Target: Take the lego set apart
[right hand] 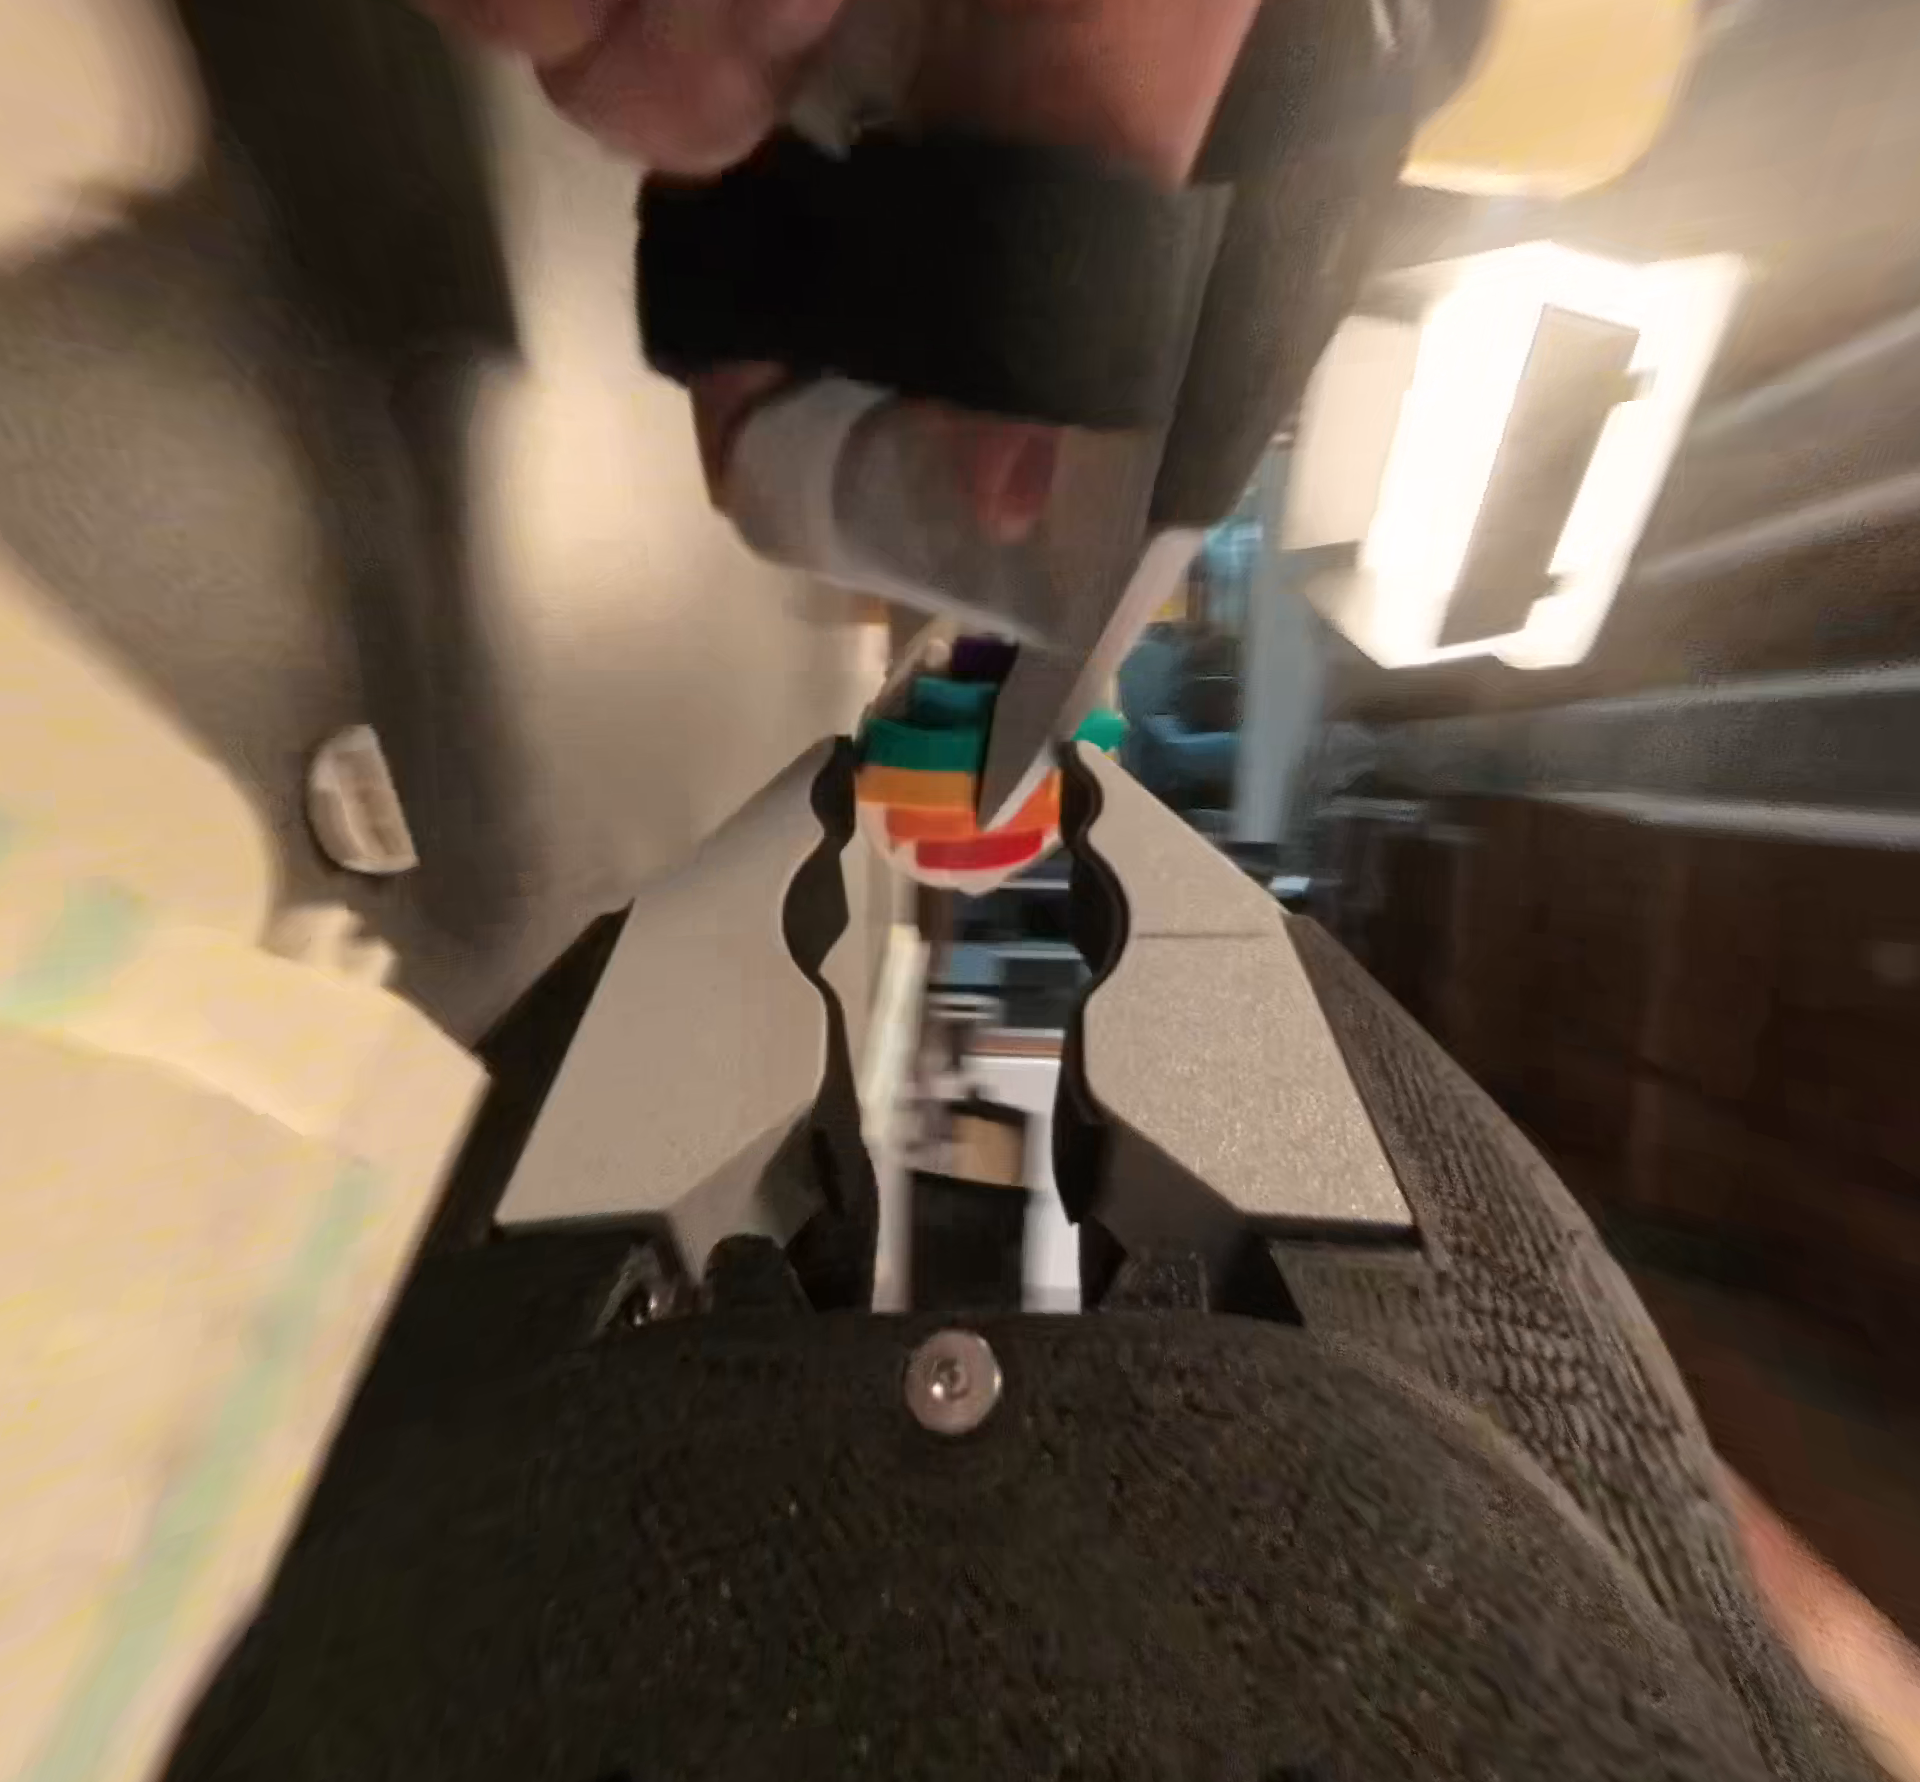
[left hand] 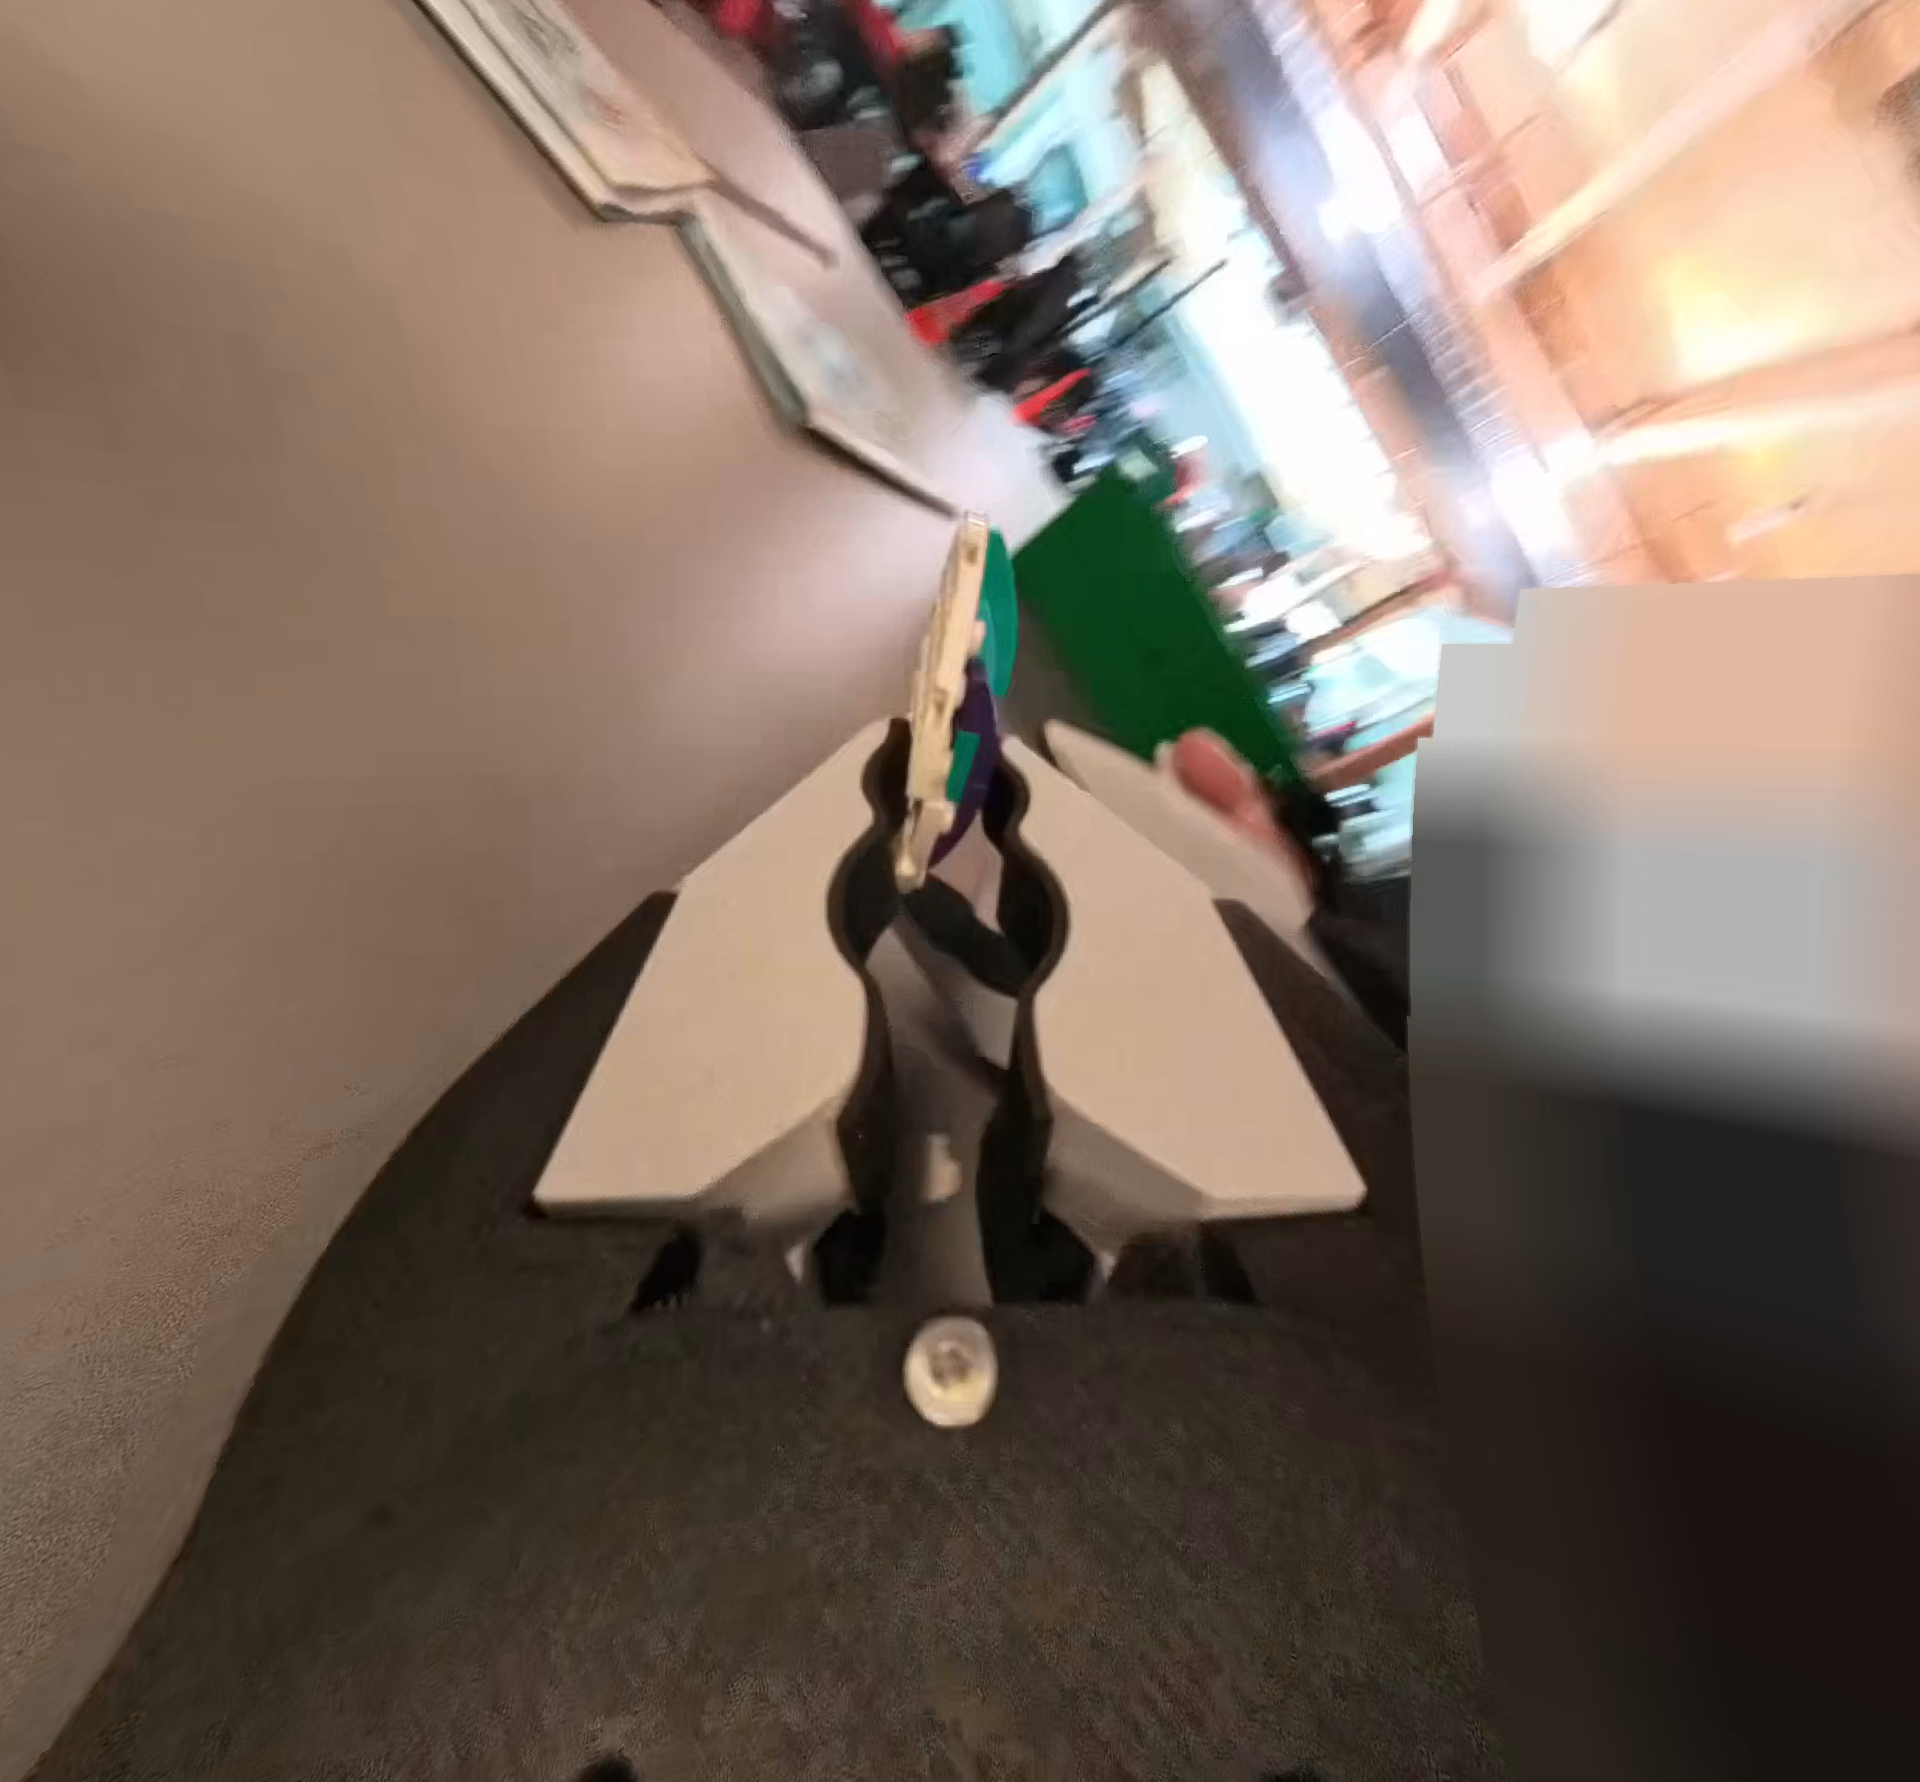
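Both views are pretty blurry. The left gripper [left hand: 951,776] has its jaws pinched narrow on the edge of the lego set [left hand: 961,683], which sticks out past the tips. The right gripper [right hand: 961,797] has jaws clamped around the rainbow-striped lego set [right hand: 925,797], right at the tips.

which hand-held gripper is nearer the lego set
Neither by much. The left hand-held gripper is shut on the lego set edge-on. The right hand-held gripper has its tips on either side of it.
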`<state>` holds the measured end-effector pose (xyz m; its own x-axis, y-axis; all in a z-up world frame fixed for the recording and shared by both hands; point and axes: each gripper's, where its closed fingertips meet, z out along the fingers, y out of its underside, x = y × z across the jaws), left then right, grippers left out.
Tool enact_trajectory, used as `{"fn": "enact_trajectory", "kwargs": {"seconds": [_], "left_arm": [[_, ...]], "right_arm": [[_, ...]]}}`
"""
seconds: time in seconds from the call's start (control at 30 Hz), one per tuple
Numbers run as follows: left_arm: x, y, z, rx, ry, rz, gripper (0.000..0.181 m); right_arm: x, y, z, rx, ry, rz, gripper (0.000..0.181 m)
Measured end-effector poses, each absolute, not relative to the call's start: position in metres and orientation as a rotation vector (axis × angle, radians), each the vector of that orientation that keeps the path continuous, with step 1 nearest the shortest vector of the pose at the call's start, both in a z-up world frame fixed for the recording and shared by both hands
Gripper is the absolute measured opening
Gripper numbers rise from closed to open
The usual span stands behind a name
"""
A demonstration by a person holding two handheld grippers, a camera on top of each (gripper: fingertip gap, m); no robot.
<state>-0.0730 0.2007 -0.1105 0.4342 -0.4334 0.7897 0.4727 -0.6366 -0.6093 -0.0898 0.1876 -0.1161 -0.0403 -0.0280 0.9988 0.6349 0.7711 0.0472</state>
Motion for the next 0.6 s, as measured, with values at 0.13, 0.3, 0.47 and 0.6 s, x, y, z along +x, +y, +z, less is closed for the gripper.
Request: {"fn": "enact_trajectory", "kwargs": {"seconds": [0.13,0.3,0.47,0.6], "left_arm": [[-0.076,0.199,-0.109,-1.808,-0.054,-1.352,0.013],[-0.073,0.199,-0.111,-1.822,-0.006,-1.279,0.012],[-0.080,0.194,-0.086,-1.622,-0.056,-1.493,0.012],[-0.068,0.184,-0.071,-1.515,0.009,-1.656,0.012]], "right_arm": [[-0.090,0.184,-0.114,-0.511,-1.520,-0.502,0.031],[-0.078,0.194,-0.111,-0.746,-1.509,-0.204,0.049],[-0.070,0.192,-0.103,-0.849,-1.489,0.085,0.062],[-0.071,0.175,-0.083,-0.957,-1.393,0.490,0.063]]}}
